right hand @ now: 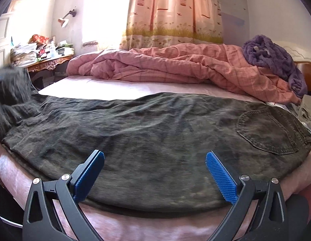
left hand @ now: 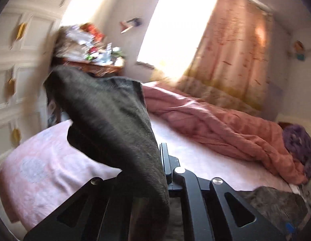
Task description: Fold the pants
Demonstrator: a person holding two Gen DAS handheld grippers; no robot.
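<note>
The dark olive denim pants lie lengthwise along the near edge of the pink-sheeted bed. The left gripper, pinched onto the leg end, lifts it at far left; the right gripper hovers wide apart, holding nothing. Judging by this, the lengthwise fold is underway: next carry the leg end rightward to the waist.

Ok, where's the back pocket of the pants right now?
In the right wrist view the pocket sits at the right end of the pants, near the purple blanket, right of the open right gripper.
</note>
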